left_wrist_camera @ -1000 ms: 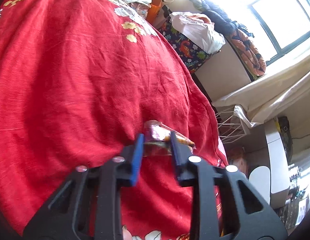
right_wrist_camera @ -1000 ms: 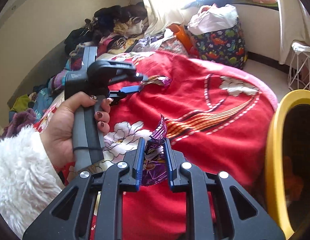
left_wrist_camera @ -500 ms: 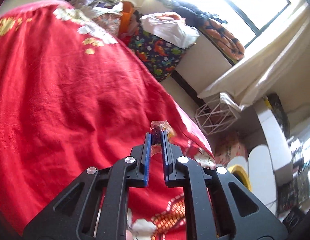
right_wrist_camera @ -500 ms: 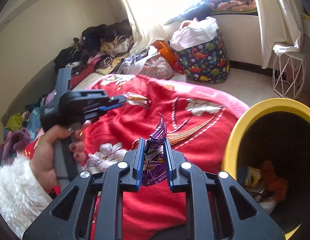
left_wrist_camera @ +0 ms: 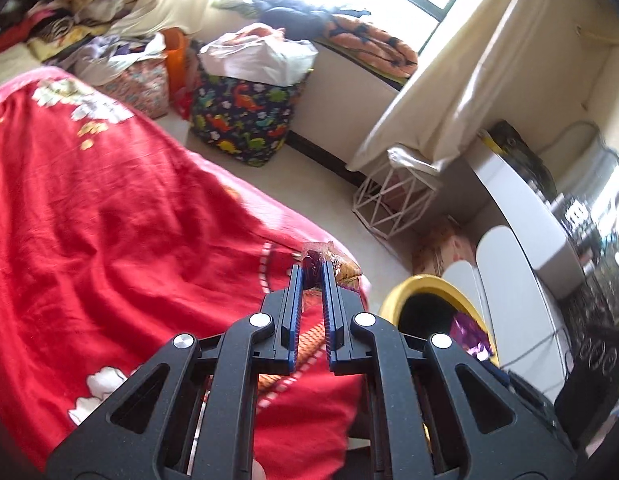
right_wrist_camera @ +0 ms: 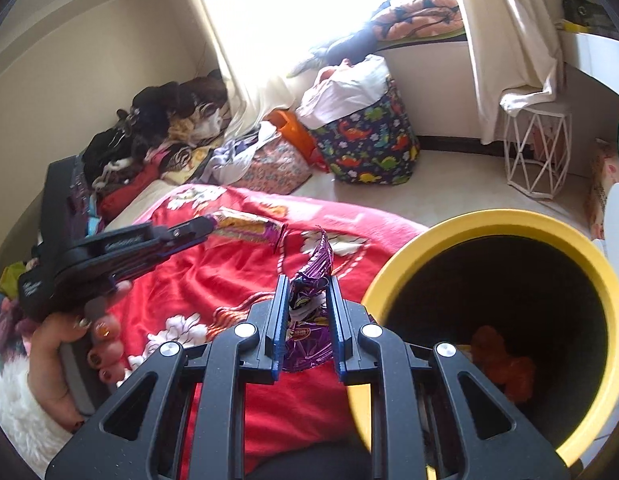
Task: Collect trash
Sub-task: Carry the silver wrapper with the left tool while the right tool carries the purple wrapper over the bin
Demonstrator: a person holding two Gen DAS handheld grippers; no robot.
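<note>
My left gripper [left_wrist_camera: 312,274] is shut on a crinkly orange-and-purple snack wrapper [left_wrist_camera: 333,262], held in the air over the edge of the red flowered blanket [left_wrist_camera: 109,220]. The right wrist view shows that left gripper [right_wrist_camera: 207,224] in a hand, with the snack wrapper [right_wrist_camera: 249,230] sticking out of its tip. My right gripper [right_wrist_camera: 308,286] is shut on a crumpled purple foil wrapper [right_wrist_camera: 318,260], just left of the yellow bin's rim [right_wrist_camera: 489,218]. The yellow bin [left_wrist_camera: 413,284] stands beside the bed, and orange trash [right_wrist_camera: 501,356] lies at its bottom.
A dinosaur-print bag [right_wrist_camera: 369,148] stuffed with white cloth stands on the pale floor by the window. A white wire stool [right_wrist_camera: 535,160] is right of it, under a curtain. Piled clothes [right_wrist_camera: 157,136] fill the far end of the bed. A white desk [left_wrist_camera: 521,208] runs along the right.
The left gripper closed on the snack wrapper and lifted it off the blanket. Both grippers swung right toward the yellow bin, which now fills much more of the right wrist view.
</note>
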